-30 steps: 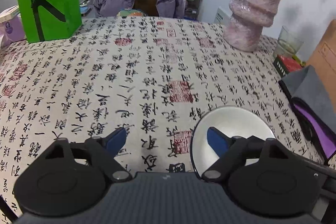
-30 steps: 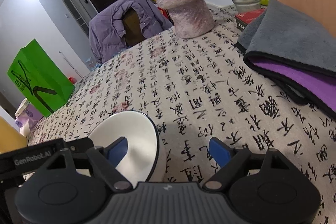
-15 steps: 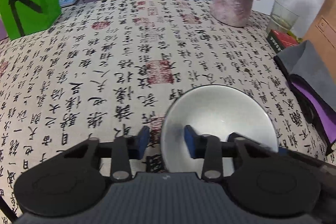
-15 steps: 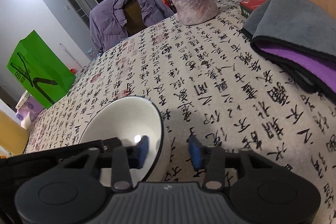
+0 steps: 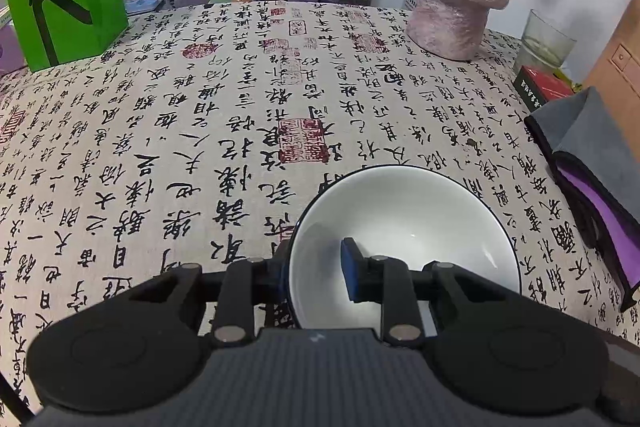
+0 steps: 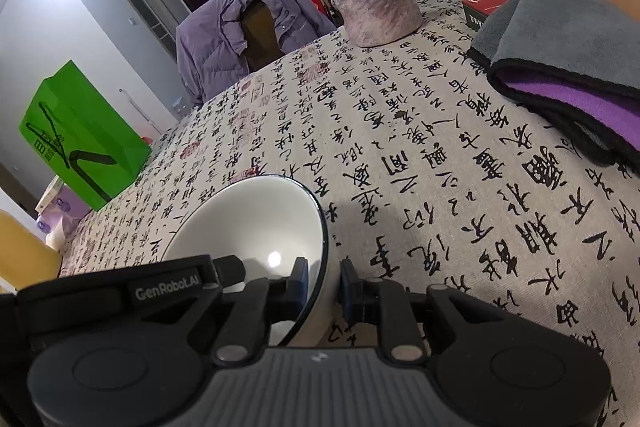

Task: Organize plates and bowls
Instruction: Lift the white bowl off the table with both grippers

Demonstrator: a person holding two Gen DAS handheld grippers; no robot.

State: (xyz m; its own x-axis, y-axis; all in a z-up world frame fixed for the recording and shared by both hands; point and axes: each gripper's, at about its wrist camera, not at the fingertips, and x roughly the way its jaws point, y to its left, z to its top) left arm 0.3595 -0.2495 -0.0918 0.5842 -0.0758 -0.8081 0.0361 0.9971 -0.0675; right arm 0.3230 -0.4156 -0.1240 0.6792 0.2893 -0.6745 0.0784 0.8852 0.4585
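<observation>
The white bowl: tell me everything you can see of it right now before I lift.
The white bowl is glossy, ceramic-looking, with a thin dark rim, empty and upright on the calligraphy tablecloth. The left gripper straddles its left rim, one pad inside, one outside, jaws closing. The right gripper straddles the opposite rim the same way, also closing. Nothing else touches it.
</observation>
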